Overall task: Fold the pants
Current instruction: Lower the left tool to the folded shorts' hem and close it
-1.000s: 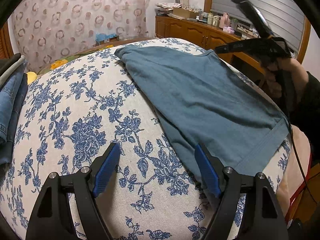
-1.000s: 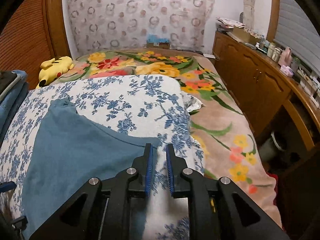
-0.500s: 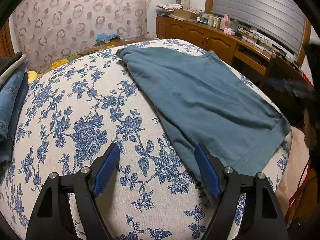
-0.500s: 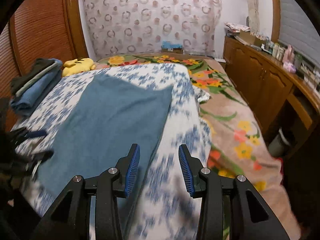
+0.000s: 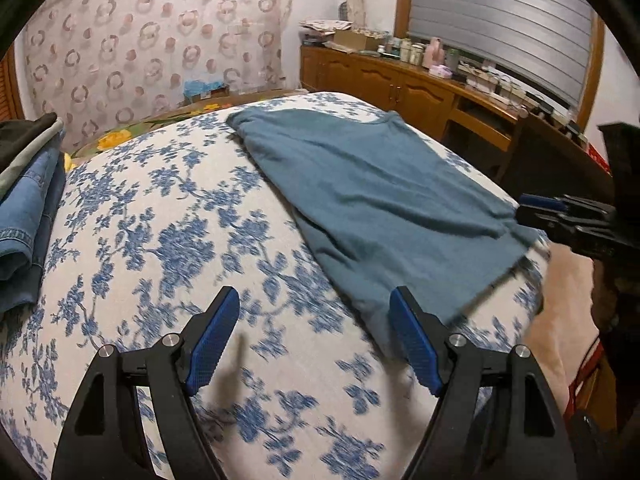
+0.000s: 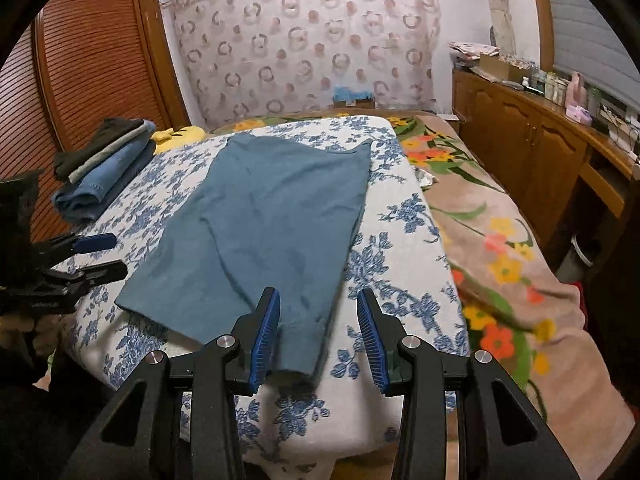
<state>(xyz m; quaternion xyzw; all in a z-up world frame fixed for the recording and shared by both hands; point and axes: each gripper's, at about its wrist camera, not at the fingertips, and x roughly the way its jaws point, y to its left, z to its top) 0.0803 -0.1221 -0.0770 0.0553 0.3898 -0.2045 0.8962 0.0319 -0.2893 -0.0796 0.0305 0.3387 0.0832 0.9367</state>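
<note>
Teal pants (image 6: 264,220), folded lengthwise, lie flat on a blue-flowered cloth (image 6: 400,240) over the bed. My right gripper (image 6: 318,336) hovers at their near end with its jaws apart. The hem corner shows below the gap and the pads do not press on it. In the left wrist view the pants (image 5: 380,200) run from the far middle to the right edge of the cloth (image 5: 160,240). My left gripper (image 5: 316,340) stands wide open over the cloth, its right finger by the pants' near corner. Each gripper shows in the other's view: the right gripper (image 5: 524,210), the left gripper (image 6: 116,255).
A stack of folded clothes (image 6: 100,176) lies at the cloth's left edge, with a yellow plush toy (image 6: 176,136) behind it. A flowered blanket (image 6: 500,240) covers the bed to the right. Wooden cabinets (image 6: 520,140) line the right wall; a louvred wardrobe door (image 6: 80,80) stands at left.
My right gripper has opened and drawn back from the pants' far part to their near end. It now shows at the right edge of the left wrist view. My left gripper shifted slightly.
</note>
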